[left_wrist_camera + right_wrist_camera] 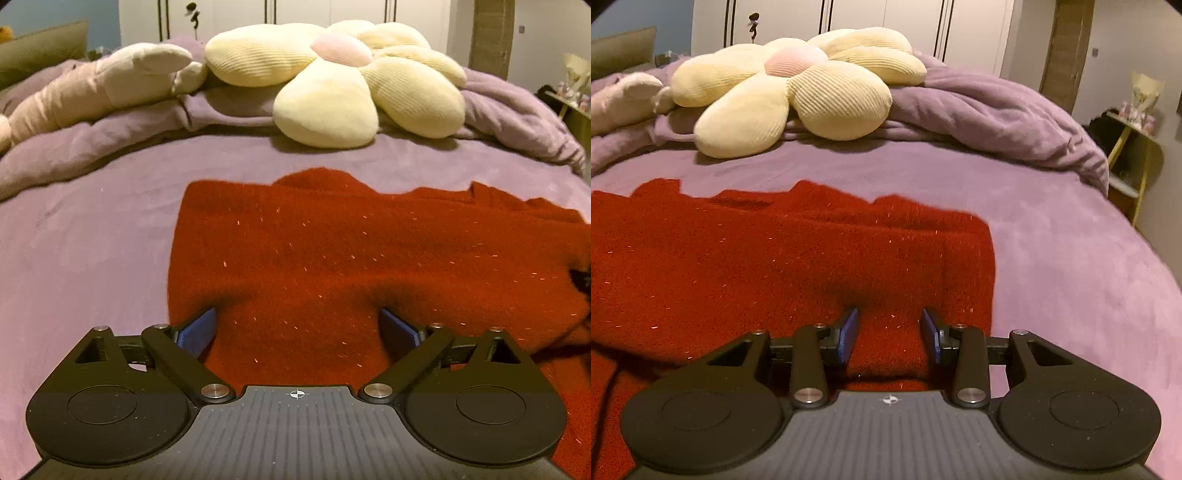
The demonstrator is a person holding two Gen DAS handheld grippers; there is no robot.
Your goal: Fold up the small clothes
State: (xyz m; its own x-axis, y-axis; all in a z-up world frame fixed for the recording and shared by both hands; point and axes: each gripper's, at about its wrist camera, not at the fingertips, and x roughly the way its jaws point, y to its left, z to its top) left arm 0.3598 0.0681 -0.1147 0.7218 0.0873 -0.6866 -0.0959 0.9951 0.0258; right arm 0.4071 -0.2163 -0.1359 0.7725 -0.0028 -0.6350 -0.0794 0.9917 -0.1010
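Note:
A red knit garment (332,243) flecked with glitter lies spread on the purple bed (85,251). My left gripper (298,325) is open wide, with its blue pads (199,328) pressed down into the garment near its left edge. The same garment (768,251) shows in the right wrist view, its right edge folded over in layers. My right gripper (889,328) is open, jaws partly apart, with blue pads (849,332) straddling a fold of the red cloth near its right edge.
A cream flower-shaped cushion (343,77) and a pale plush toy (96,88) lie on a bunched purple duvet (997,114) at the far side of the bed. A small side table (1137,147) stands at the right. White wardrobe doors stand behind.

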